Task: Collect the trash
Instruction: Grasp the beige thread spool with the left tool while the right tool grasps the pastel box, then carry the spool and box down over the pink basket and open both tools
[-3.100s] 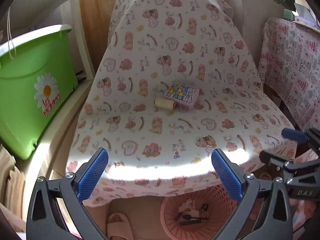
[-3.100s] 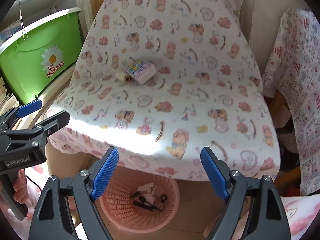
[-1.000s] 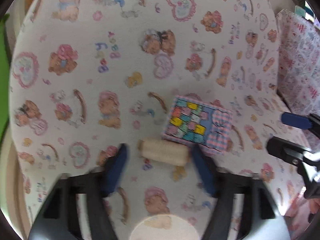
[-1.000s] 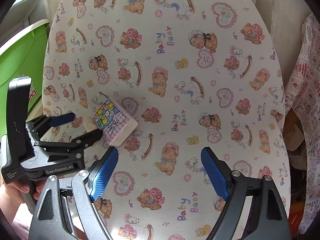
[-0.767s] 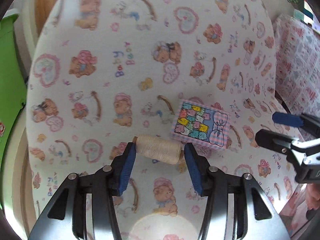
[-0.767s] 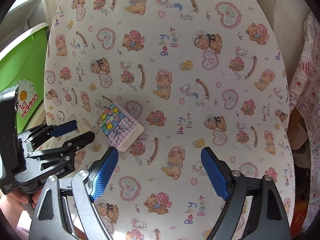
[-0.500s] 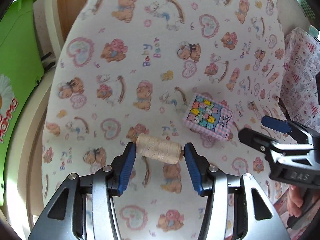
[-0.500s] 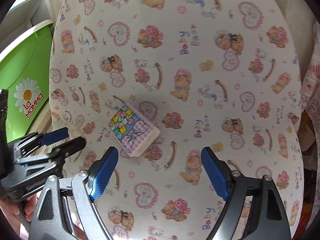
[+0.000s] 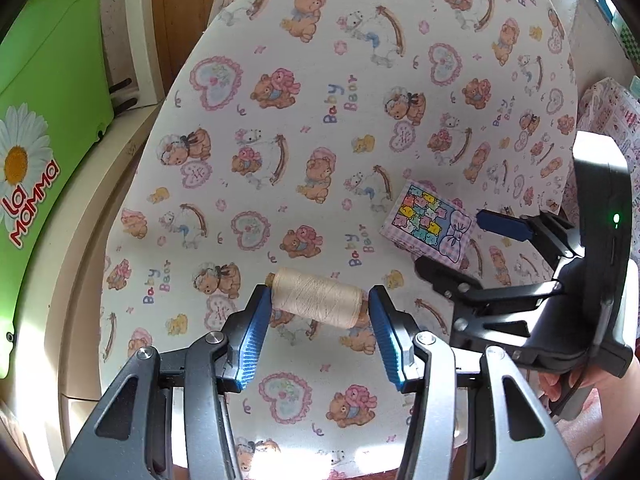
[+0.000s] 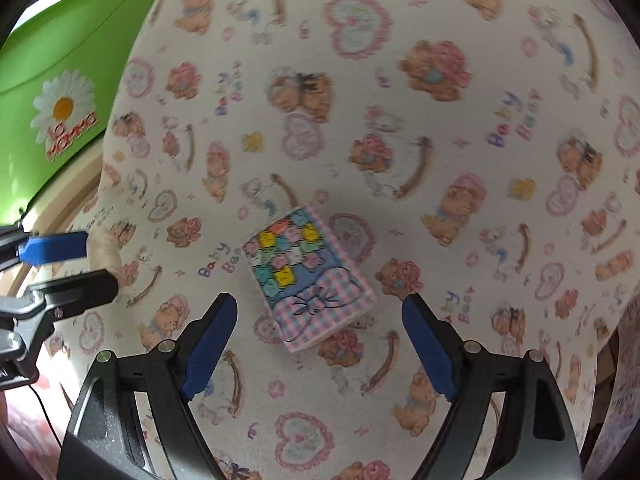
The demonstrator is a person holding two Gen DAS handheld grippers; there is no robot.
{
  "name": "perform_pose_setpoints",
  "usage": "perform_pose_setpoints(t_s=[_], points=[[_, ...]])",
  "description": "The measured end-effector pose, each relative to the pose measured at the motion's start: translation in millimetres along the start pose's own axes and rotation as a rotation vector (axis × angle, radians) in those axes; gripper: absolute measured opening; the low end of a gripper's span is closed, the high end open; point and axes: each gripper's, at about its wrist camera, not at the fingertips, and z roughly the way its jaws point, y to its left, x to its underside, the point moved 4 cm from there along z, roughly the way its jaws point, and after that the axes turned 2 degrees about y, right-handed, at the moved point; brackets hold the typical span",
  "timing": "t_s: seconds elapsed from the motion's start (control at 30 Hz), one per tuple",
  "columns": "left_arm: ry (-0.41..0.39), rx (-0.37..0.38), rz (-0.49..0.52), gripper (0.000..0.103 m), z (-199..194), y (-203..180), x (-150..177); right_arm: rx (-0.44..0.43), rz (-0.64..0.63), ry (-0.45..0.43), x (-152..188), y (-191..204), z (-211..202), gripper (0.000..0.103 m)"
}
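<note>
A cream thread spool (image 9: 318, 300) hangs just over the teddy-bear cloth (image 9: 320, 80), and my left gripper (image 9: 320, 296) is shut on its two ends. From the right wrist view that left gripper (image 10: 90, 264) shows at the left edge, with the spool (image 10: 102, 248) in it. A small pastel box with a bow print (image 10: 308, 276) lies flat on the cloth (image 10: 440, 80). My right gripper (image 10: 320, 320) stands open just in front of the box, one finger on each side, not touching it. In the left wrist view the right gripper (image 9: 450, 242) sits at the box's (image 9: 428, 224) right edge.
A green bin with a daisy logo (image 9: 40, 120) stands left of the covered surface, also the bin (image 10: 60, 80) at upper left. Another patterned cloth (image 9: 616, 112) hangs at the right. A person's hand (image 9: 560, 384) holds the right gripper.
The left gripper closed on the spool and drew it up and away from the box. The right gripper moved in and rolled until the box lay between its open fingers.
</note>
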Motion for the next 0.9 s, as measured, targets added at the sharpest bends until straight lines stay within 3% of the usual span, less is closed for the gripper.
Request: perform_pose_setpoints(t_s=[0.07, 0.13, 0.37, 0.53, 0.63, 0.8, 0.9], points=[[-0.002, -0.003, 0.001, 0.049, 0.4, 0.6, 0.2, 0.014, -0.027, -0.015, -2.7, 4.8, 2.0, 0.080], [0.004, -0.010, -0.001, 0.049, 2.8, 0.4, 0.5, 0.015, -0.013, 0.006, -1.3, 3.7, 8.0, 0.064], [0.003, -0.011, -0.005, 0.049, 3.4, -0.6, 1.8, -0.102, 0.110, 0.023, 4.8, -5.7, 0.3, 0.063], [0.003, 0.005, -0.015, 0.049, -1.4, -4.3, 9.2, -0.077, 0.206, 0.109, 26.0, -16.7, -12.9, 0.063], [0.018, 0.025, -0.034, 0.049, -2.6, -7.9, 17.2, -0.086, 0.176, 0.134, 36.1, -12.5, -24.3, 0.064], [0.038, 0.040, -0.060, 0.049, -7.8, -13.1, 32.8, -0.239, 0.113, 0.185, 46.9, -0.7, -37.0, 0.065], [0.045, 0.050, -0.081, 0.049, -12.6, -11.8, 40.7, -0.254, 0.084, 0.169, 48.6, 5.6, -41.9, 0.067]])
